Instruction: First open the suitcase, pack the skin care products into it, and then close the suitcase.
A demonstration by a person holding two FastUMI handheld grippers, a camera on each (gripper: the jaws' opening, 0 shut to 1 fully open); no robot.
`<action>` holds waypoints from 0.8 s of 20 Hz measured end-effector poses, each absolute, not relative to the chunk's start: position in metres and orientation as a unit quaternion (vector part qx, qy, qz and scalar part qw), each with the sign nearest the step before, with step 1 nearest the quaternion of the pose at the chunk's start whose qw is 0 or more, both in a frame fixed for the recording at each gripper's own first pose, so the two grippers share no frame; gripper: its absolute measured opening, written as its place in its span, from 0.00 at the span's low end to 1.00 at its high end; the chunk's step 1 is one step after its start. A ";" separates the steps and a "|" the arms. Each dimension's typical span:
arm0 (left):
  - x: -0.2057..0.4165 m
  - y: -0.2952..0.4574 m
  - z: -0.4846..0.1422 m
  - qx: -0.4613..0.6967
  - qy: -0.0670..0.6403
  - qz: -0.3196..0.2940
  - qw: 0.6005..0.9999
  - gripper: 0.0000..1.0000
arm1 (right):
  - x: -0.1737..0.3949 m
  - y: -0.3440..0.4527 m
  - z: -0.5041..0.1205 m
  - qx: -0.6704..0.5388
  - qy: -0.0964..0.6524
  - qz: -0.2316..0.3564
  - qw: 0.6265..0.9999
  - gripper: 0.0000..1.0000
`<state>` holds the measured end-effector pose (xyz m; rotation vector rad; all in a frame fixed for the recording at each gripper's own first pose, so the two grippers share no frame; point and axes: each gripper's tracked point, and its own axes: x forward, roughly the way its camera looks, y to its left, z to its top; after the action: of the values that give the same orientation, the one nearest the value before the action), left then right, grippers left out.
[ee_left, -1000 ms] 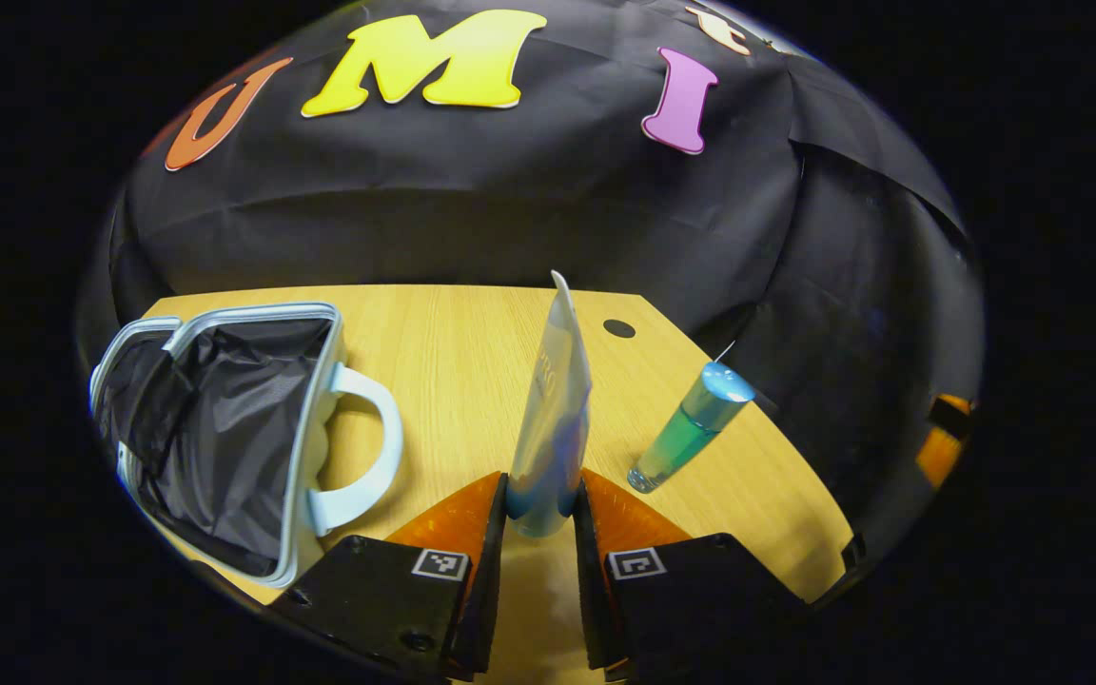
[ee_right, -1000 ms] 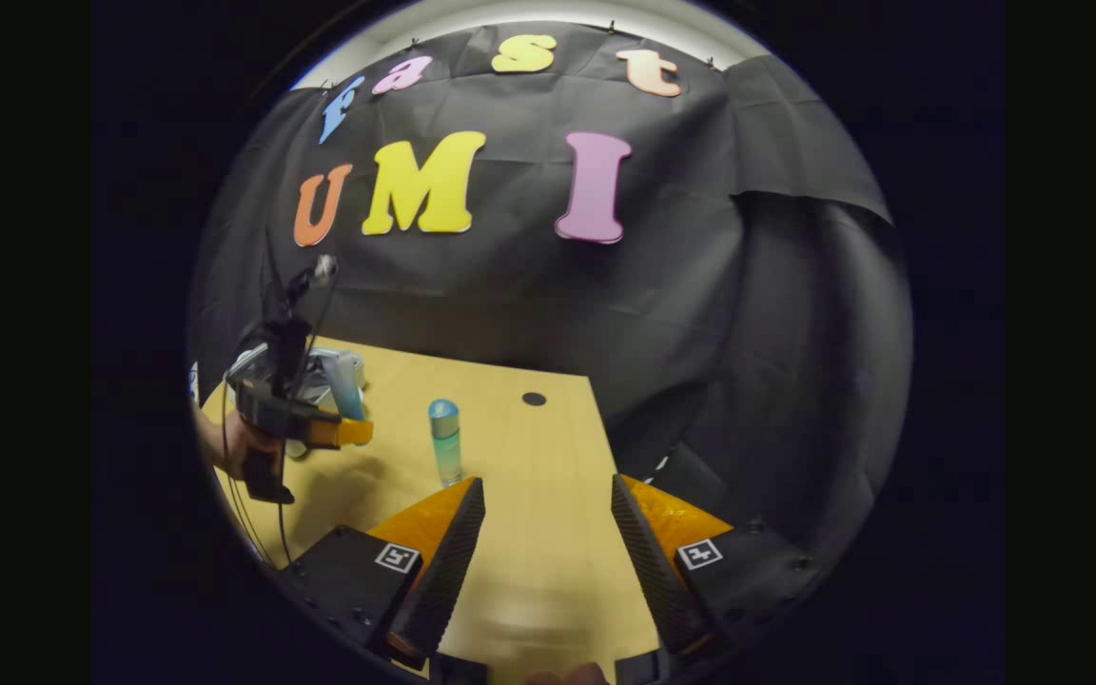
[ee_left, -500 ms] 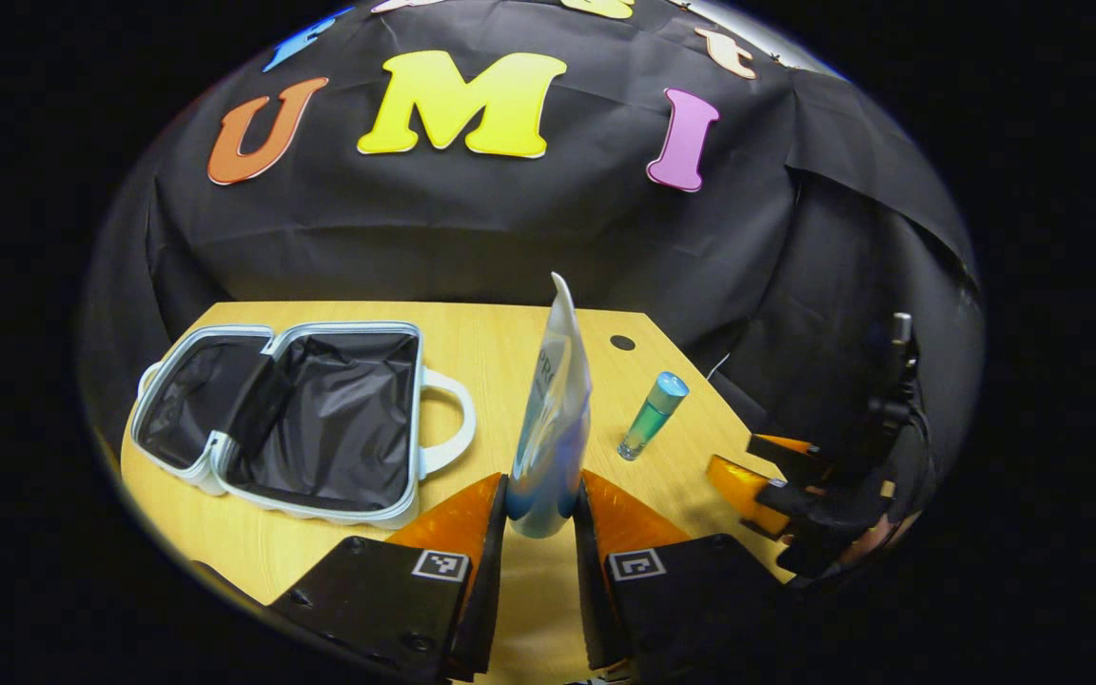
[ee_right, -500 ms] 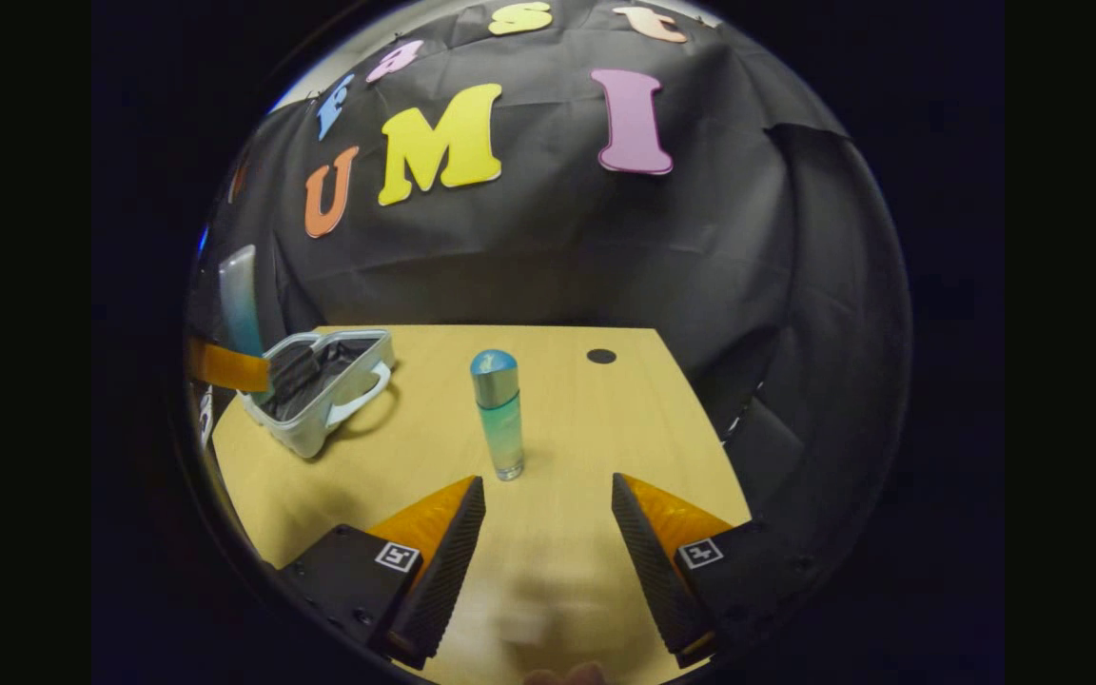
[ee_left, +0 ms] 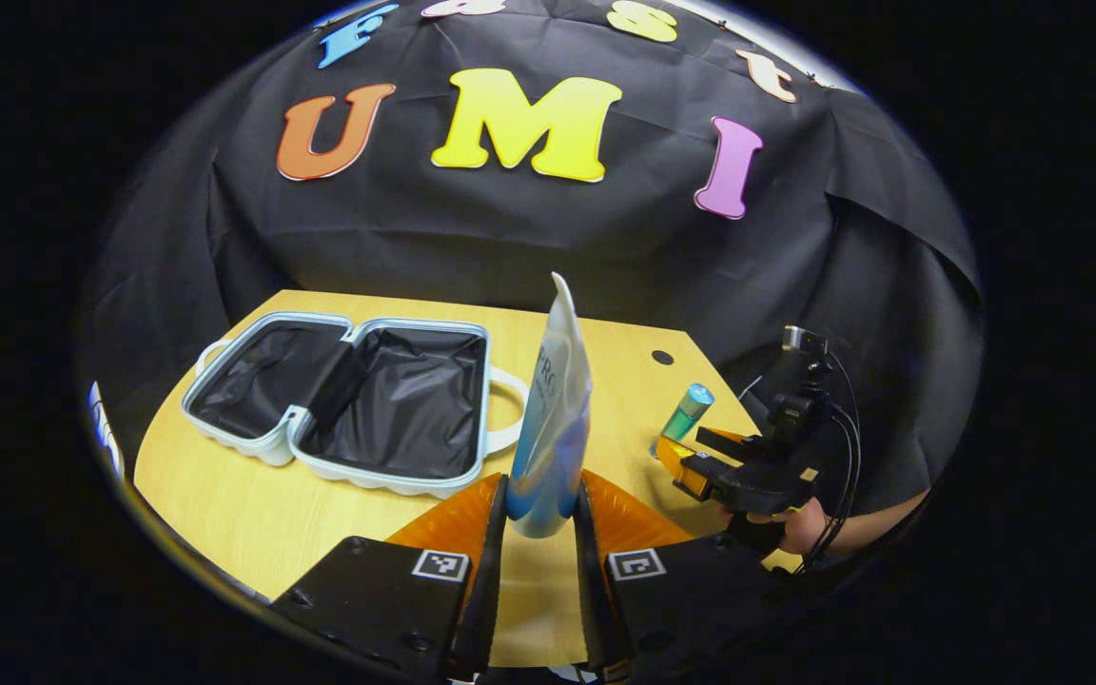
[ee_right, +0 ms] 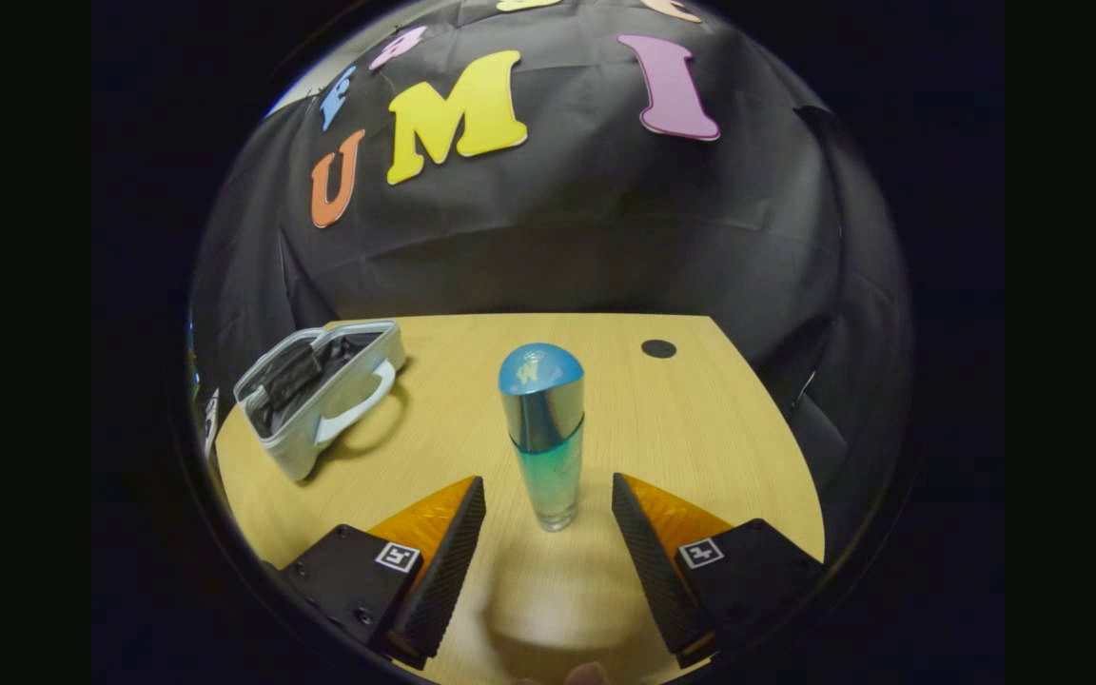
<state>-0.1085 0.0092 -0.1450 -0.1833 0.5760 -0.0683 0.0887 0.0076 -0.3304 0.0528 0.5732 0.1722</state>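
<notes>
The suitcase is small and pale blue, lying open flat on the wooden surface, both halves lined with black fabric and with nothing in them; a looped handle sticks out from each outer edge. In the right gripper view it sits at the far left. The tube, white fading to blue at its lower end, stands upright with its flat crimped end up, to the right of the suitcase and raised off the surface. The bottle, clear teal glass with a silver collar and rounded blue cap, stands upright on the surface, well to the right of the suitcase.
</notes>
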 end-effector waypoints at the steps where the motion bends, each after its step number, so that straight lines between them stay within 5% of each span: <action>1: -0.112 0.014 -0.144 -0.092 0.284 -0.024 0.954 0.39 | 0.092 0.009 -0.334 0.030 0.286 0.084 0.954 0.80; 4: -0.122 0.035 -0.143 -0.102 0.285 0.003 0.953 0.39 | 0.101 0.014 -0.344 0.038 0.298 0.085 0.950 0.78; 11: -0.128 0.077 -0.145 -0.125 0.296 0.036 0.946 0.39 | 0.112 0.019 -0.338 0.041 0.312 0.083 0.946 0.39; 16: -0.094 0.126 -0.148 -0.135 0.309 0.033 0.941 0.39 | 0.086 0.031 -0.295 0.067 0.314 0.107 0.941 0.35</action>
<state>-0.0938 0.1256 -0.1484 -0.2753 0.6302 0.0681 0.0857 0.0310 -0.2949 0.1362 0.6410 0.2191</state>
